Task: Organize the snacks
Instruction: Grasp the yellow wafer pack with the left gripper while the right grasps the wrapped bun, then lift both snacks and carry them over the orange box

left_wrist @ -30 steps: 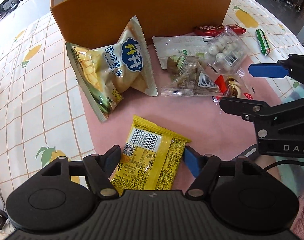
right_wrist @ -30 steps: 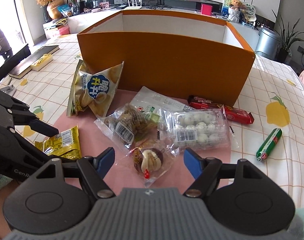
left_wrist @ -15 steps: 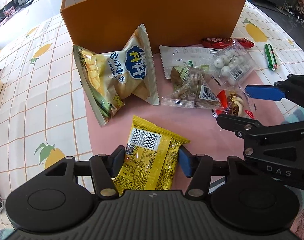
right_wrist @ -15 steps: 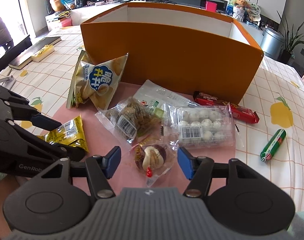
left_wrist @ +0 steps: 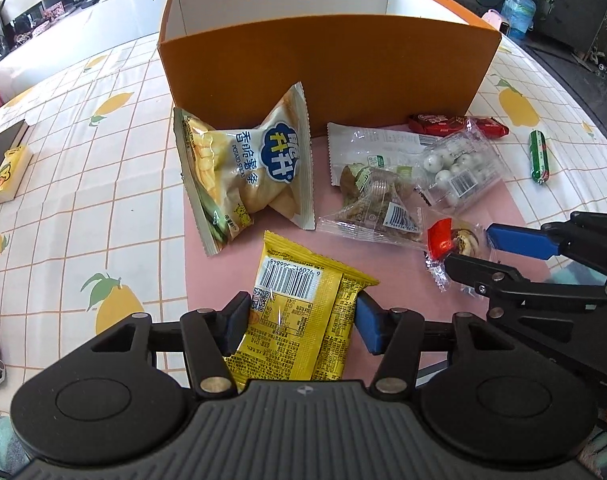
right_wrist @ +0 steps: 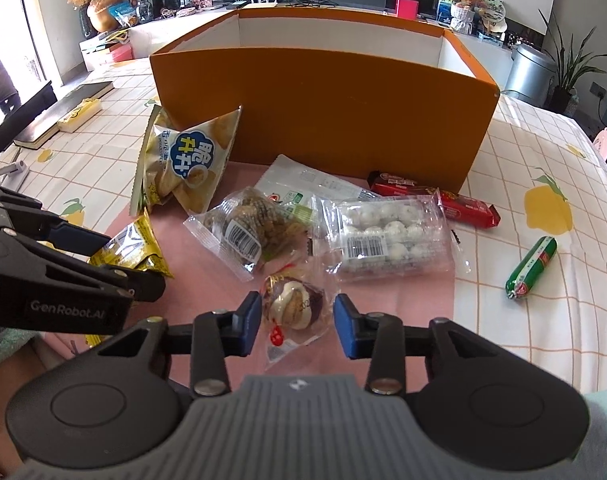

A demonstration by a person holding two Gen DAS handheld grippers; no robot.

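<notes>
Left tongs (left_wrist: 303,320) pinch the yellow snack packet (left_wrist: 299,312); right tongs (right_wrist: 297,324) are closing around the clear-wrapped pastry (right_wrist: 295,306).

The left pads press both packet edges. The right pads stand just beside the pastry's wrapper, not clearly pressing. From the pastry, the orange box (right_wrist: 323,108) stands at 12 o'clock on the table (right_wrist: 543,300), the potato sticks bag (right_wrist: 187,160) at 11, the green sausage (right_wrist: 531,268) at 3.
</notes>
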